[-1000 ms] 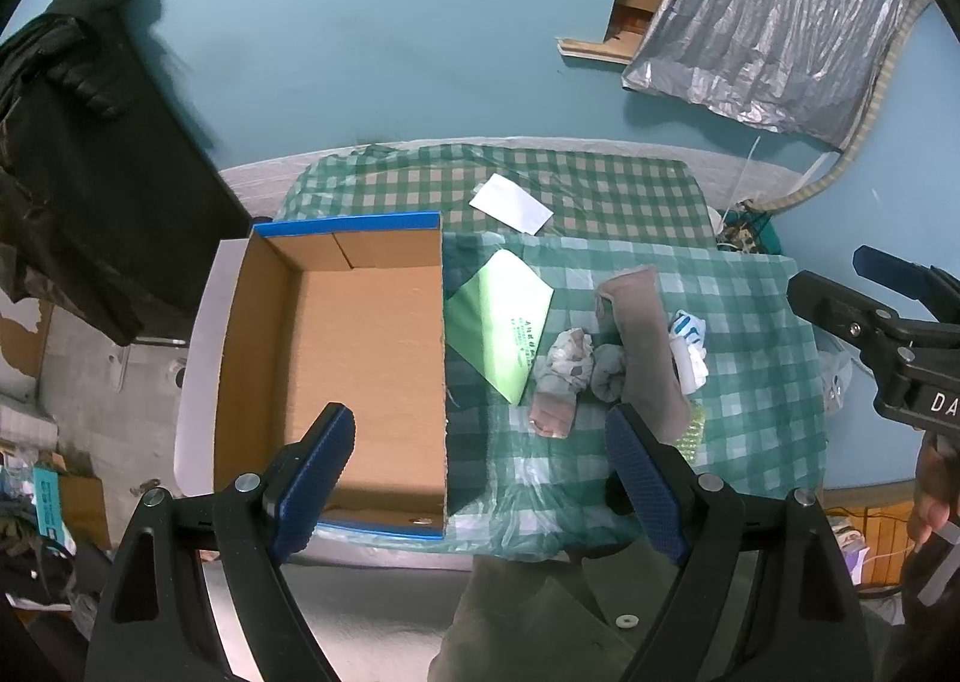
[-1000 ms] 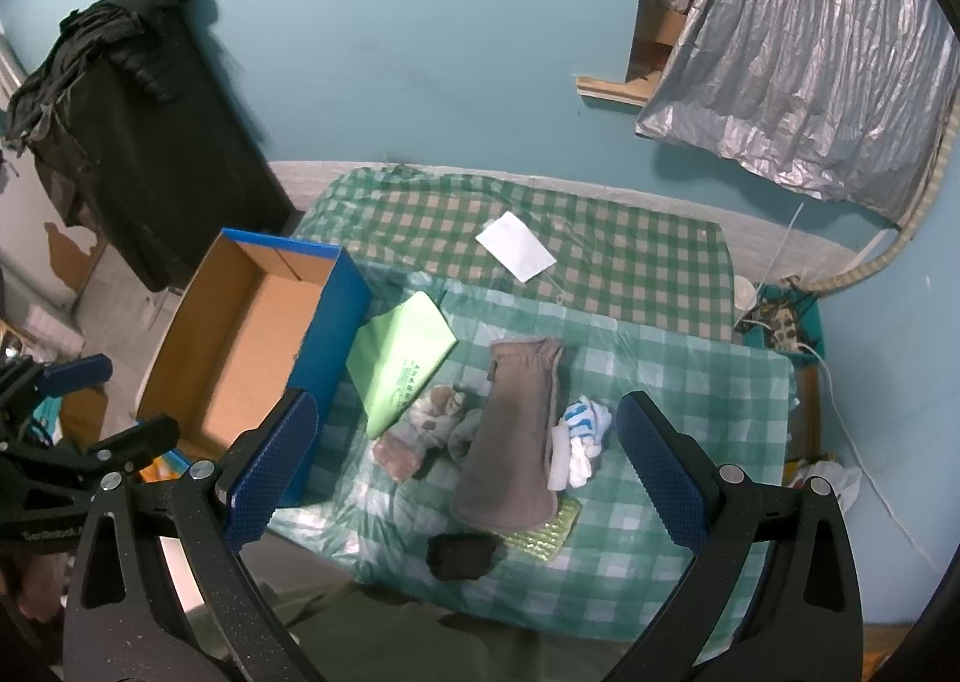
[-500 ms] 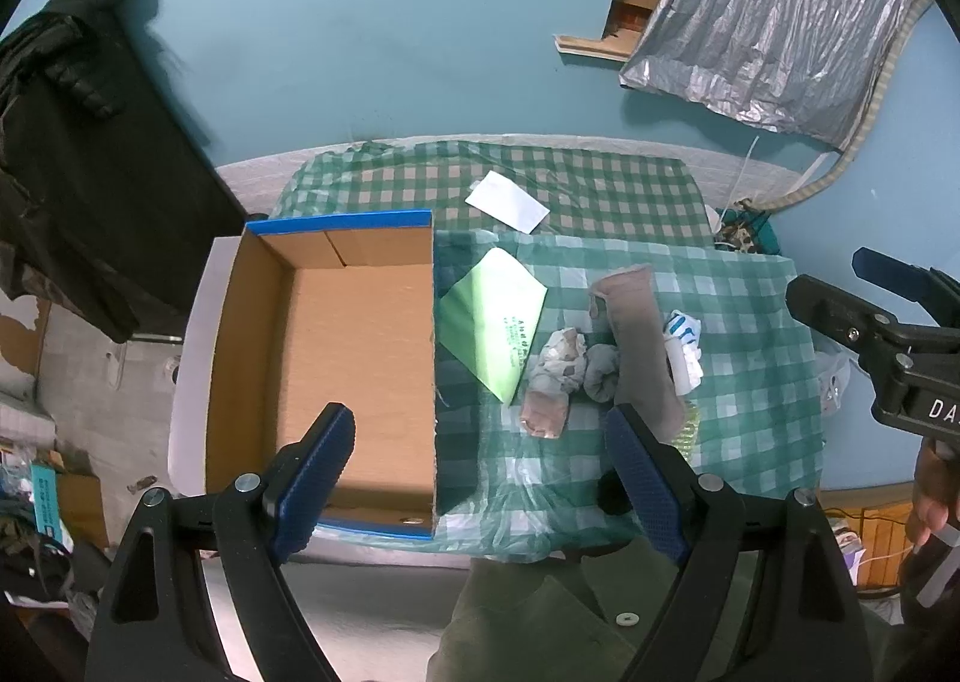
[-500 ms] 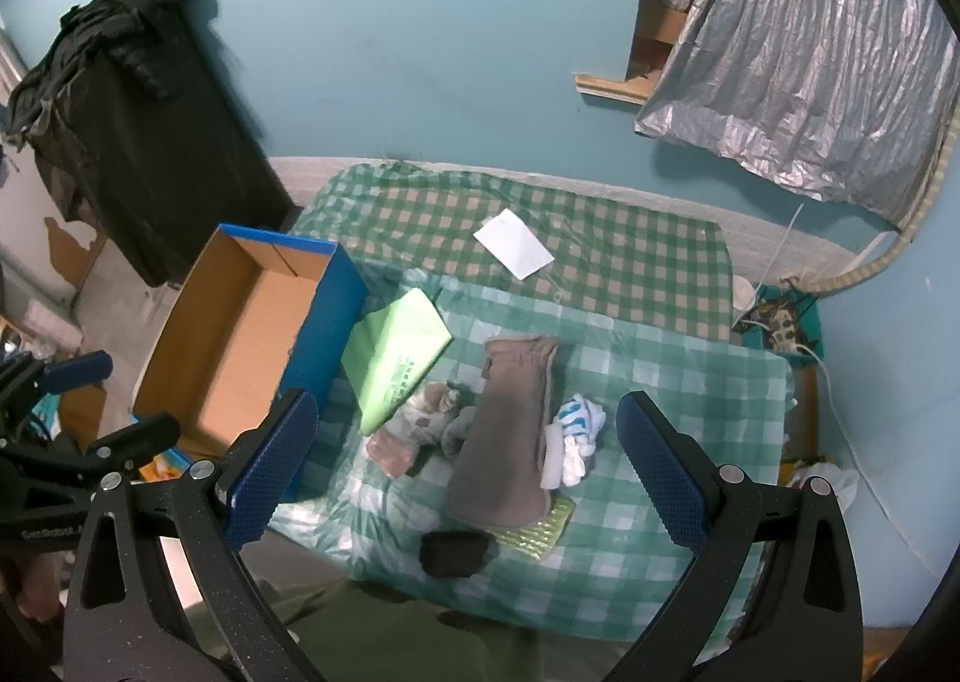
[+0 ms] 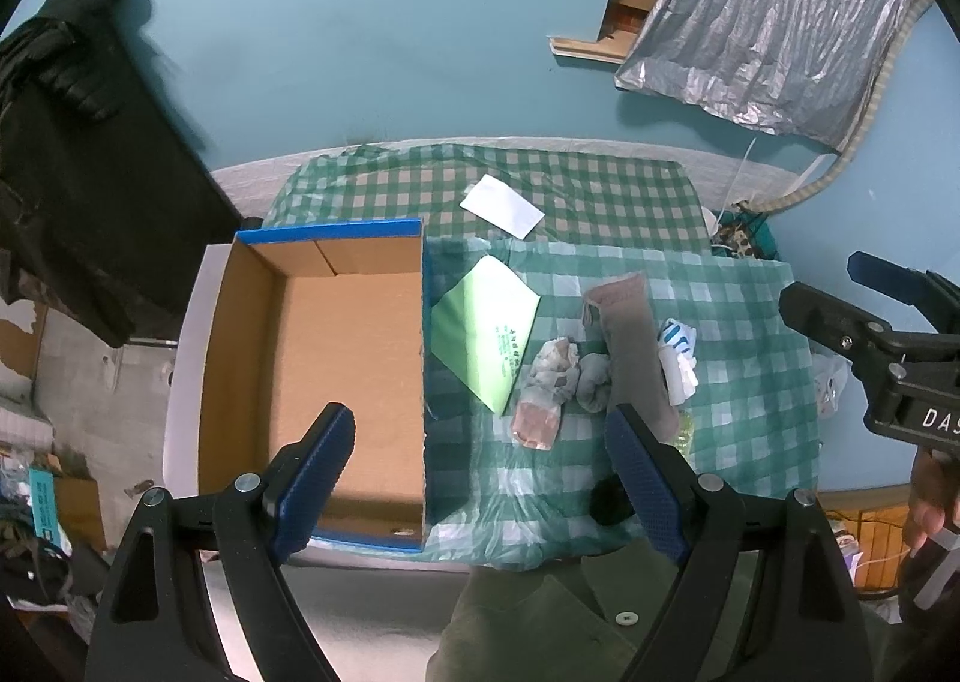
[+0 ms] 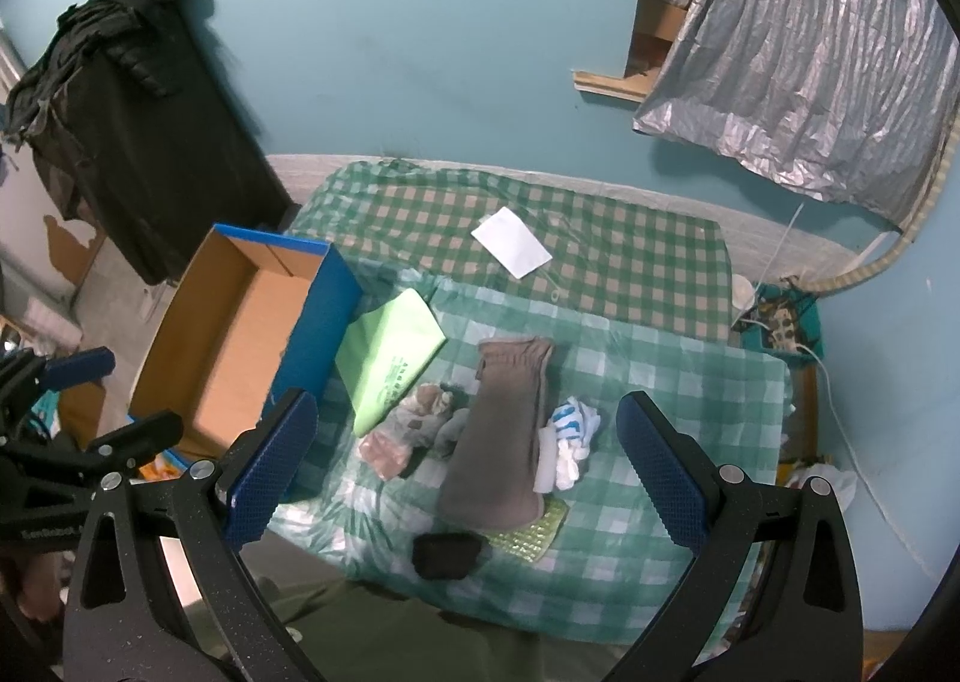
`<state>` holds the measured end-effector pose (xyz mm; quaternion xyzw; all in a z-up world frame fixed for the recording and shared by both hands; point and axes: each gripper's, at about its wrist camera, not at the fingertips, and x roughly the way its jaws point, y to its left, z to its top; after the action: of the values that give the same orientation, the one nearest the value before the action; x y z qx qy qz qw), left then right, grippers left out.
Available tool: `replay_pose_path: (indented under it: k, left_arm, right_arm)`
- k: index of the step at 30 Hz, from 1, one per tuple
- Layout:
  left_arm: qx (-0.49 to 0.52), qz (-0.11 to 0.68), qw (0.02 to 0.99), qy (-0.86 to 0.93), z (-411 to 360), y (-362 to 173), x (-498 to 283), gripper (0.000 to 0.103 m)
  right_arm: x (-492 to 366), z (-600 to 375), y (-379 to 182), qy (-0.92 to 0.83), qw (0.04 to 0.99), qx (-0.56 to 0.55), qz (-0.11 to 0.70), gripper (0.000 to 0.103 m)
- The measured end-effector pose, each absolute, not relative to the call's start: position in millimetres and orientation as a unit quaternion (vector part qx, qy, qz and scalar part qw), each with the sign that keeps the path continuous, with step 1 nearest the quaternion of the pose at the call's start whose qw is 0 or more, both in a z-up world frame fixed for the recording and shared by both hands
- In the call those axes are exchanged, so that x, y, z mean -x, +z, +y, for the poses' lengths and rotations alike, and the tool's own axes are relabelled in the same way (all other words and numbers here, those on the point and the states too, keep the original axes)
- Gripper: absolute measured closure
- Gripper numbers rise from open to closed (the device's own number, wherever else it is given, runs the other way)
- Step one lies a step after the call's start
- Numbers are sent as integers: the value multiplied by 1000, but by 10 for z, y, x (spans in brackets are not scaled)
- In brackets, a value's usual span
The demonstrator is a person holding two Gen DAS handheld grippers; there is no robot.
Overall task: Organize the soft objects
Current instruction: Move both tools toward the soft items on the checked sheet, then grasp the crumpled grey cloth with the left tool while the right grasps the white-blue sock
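A heap of soft things lies on the green checked tablecloth (image 6: 690, 382): a long grey-brown sock (image 6: 504, 430) (image 5: 633, 346), a white and blue rolled sock (image 6: 570, 436) (image 5: 678, 349), a patterned grey and pink sock (image 6: 408, 430) (image 5: 546, 388) and a small black bundle (image 6: 447, 556) near the front edge. An empty blue cardboard box (image 5: 324, 376) (image 6: 240, 340) stands to their left. My left gripper (image 5: 480, 478) hovers open high above the box's right wall. My right gripper (image 6: 468, 478) hangs open above the heap. Neither holds anything.
A light green pouch (image 5: 486, 331) lies between box and socks, and a white card (image 6: 510, 241) lies farther back. A bubbled green sheet (image 6: 531, 532) sticks out under the long sock. Dark clothing (image 6: 132, 130) hangs at the left. A person's green garment (image 6: 420, 640) is at the front edge.
Both views have drifted slightly, so the table and box sit a little differently in frame. Both grippers stay open and the objects lie where they were.
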<state>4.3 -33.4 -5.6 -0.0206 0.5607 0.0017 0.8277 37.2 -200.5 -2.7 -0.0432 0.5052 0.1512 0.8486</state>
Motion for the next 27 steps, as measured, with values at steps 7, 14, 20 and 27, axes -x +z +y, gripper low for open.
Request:
replay_pose_path:
  k: [7,14,20,27]
  left_arm:
    - [20,562,827,-1,-324,-61,-105,16]
    - [21,562,827,-2,-328,-70,-148,16]
    - [20,564,825,-1,-350,-94,-198,16]
    - [19,574,819,-1,-355,-303,-383,16]
  right_arm:
    - [-411,-1990,-80,151,848,44,506,3]
    - [-441,-2001,-118,150,846,46,509,3]
    - [-492,-2034,-174,150,844,46,514,3]
    - [-609,-2099,-283,152,833,38,530,3]
